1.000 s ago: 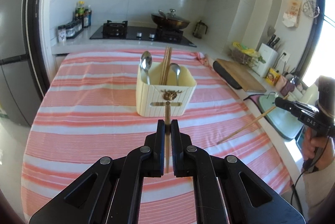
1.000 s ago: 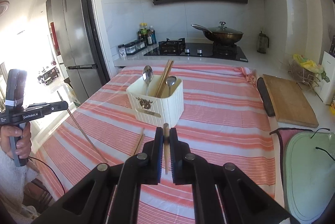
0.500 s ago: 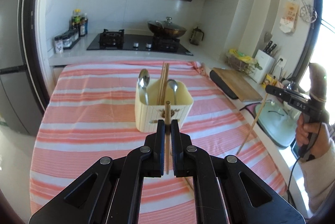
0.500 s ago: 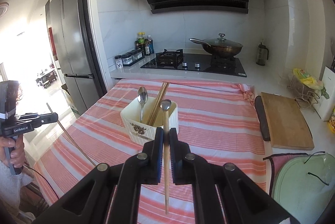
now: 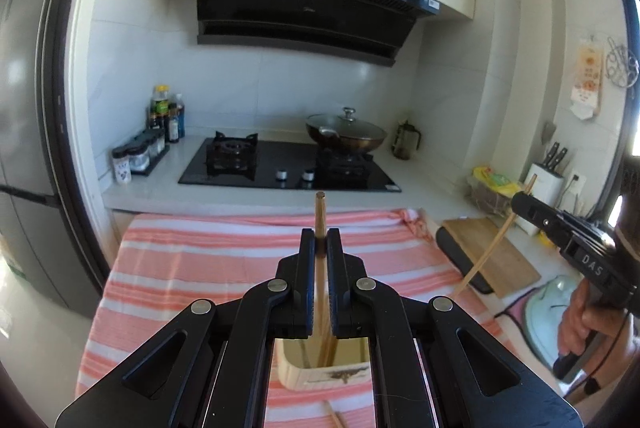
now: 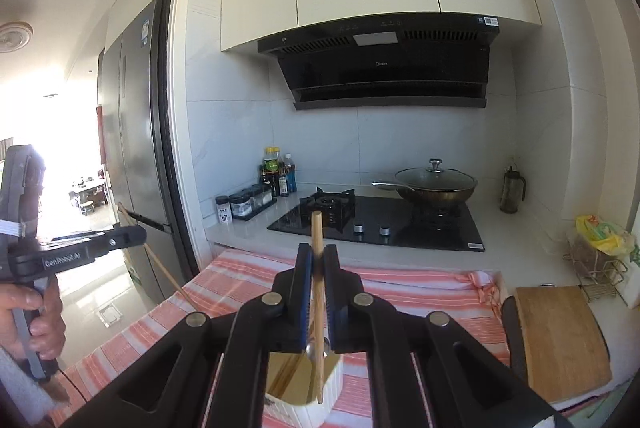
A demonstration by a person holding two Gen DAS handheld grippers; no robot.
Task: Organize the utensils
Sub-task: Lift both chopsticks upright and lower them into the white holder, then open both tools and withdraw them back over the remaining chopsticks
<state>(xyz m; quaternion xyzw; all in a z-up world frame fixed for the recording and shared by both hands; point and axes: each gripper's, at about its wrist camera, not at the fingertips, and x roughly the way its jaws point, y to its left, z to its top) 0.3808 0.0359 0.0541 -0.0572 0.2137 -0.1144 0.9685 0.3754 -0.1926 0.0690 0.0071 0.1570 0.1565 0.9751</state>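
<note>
Holding: each hand-held gripper is clamped on one chopstick.
Left hand-held gripper (image 5: 319, 254): pinches its chopstick (image 5: 320, 212) near the top, so the long end hangs into the holder (image 5: 320, 374) below.
Right hand-held gripper (image 6: 318, 268): grips its chopstick (image 6: 317, 236) near the top too; its low tip is inside the holder (image 6: 308, 402), by a spoon (image 6: 316, 348).
Feel: I think the sticks are light, stiff and smooth, so they may slip or swing.
Best grip: I would hold nearer the middle to keep them steady.
Counter (image 5: 200, 260): striped cloth on top.
</note>
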